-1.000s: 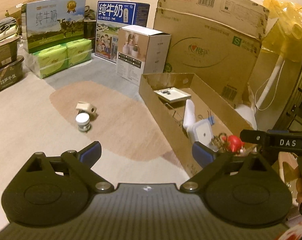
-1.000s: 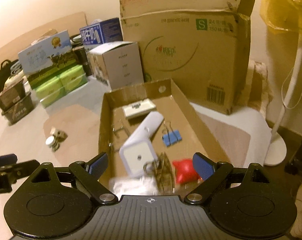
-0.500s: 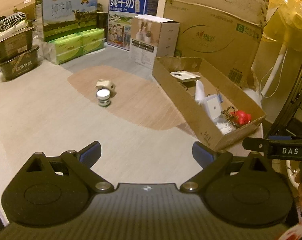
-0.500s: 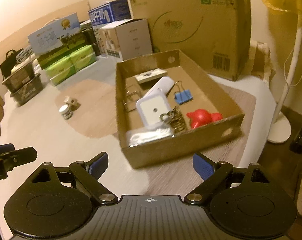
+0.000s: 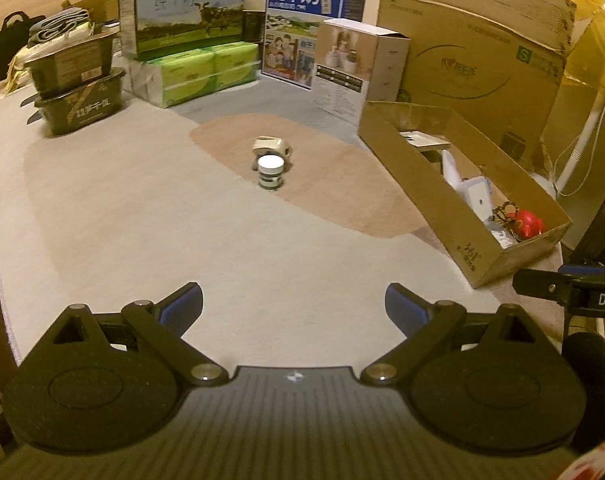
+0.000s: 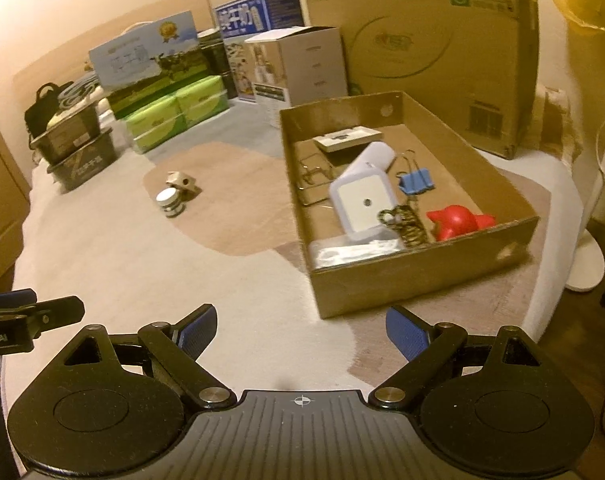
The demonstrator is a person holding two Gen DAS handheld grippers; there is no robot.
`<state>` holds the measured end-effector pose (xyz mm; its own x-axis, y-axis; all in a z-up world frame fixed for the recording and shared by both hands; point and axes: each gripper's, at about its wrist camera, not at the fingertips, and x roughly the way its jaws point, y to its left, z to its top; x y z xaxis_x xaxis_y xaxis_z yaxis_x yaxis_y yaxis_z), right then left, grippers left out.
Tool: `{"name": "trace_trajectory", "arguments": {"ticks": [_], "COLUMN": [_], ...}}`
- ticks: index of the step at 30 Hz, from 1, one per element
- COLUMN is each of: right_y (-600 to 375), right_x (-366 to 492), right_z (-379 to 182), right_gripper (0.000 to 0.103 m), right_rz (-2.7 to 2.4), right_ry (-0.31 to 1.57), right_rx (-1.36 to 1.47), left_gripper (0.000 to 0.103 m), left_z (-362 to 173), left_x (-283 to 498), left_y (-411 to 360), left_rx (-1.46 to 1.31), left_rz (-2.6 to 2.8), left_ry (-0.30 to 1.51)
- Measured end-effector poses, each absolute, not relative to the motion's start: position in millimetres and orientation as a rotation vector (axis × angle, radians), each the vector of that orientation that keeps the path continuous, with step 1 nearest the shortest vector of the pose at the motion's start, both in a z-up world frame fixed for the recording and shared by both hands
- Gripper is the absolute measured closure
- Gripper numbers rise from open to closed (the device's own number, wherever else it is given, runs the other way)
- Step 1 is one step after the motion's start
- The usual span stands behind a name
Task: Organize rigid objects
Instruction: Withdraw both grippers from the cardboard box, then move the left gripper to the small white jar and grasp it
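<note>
Hovering with fingers spread and empty, the left hand-held gripper and right hand-held gripper face a small jar and cube beside the cardboard tray.

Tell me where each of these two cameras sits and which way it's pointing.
Left wrist: on the left gripper, raised over the rug, facing the small white-capped jar and cube; its open blue-padded fingers show, with the right gripper at the right edge.
Right wrist: on the right gripper, aimed at the shallow cardboard box; open fingers show, with the left gripper at the left edge.
Shared: jar, cube, box, red toy.
</note>
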<state>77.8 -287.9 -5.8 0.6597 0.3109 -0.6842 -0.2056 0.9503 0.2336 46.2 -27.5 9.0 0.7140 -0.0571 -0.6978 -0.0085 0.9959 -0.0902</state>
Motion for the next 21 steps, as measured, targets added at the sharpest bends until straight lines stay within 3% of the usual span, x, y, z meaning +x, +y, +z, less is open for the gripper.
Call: {"name": "trace_trajectory", "arguments": {"ticks": [21], "right_y": [-236], "right_x": [92], "right_z": [-4], "right_gripper": [0.012], "right_rz": [0.405], "right_ry": [0.751], "right_rx": [0.068], "left_gripper": [0.007], "left_z": [4], "left_x": [50], "left_y": [11], "left_rx": [-0.096], "left_rz": [0.020], "left_ry": [0.772]}}
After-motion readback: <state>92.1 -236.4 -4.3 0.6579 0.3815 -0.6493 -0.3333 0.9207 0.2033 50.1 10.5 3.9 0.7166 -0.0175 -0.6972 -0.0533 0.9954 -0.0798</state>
